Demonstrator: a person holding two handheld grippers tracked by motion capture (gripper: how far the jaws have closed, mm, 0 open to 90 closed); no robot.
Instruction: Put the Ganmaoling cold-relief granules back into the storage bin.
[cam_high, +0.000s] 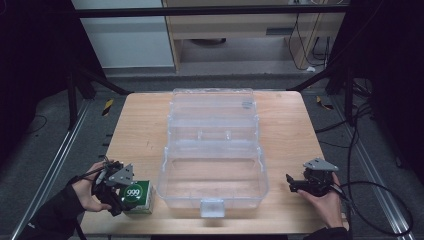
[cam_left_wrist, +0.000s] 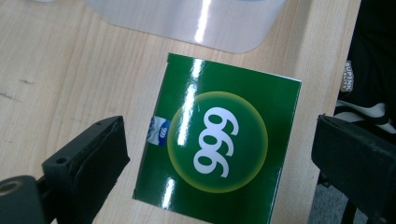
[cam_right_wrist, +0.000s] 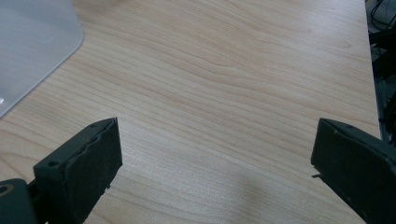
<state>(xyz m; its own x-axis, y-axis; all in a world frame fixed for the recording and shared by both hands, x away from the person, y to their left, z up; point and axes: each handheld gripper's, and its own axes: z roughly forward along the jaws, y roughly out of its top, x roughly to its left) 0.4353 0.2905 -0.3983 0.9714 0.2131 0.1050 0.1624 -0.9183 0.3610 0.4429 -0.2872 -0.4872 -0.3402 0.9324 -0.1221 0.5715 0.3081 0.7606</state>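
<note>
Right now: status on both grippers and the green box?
Left gripper open, fingers straddling green box, not touching. Right gripper open over bare table. Clear bin open. Nothing in the way.

Green "999" box (cam_left_wrist: 217, 142) flat on table, beside open clear plastic case (cam_high: 212, 150).

We see a light wooden tabletop (cam_high: 140, 125) with a large clear plastic storage box (cam_high: 213, 180) standing open at its middle, the lid (cam_high: 212, 107) laid back toward the far edge. Just beside the box's near left corner sits a glossy green carton printed with a white "999" (cam_left_wrist: 217, 144). Grey carpeted floor (cam_high: 45, 145) surrounds the tabletop, and black cables (cam_high: 365, 150) trail across it on the right.
</note>
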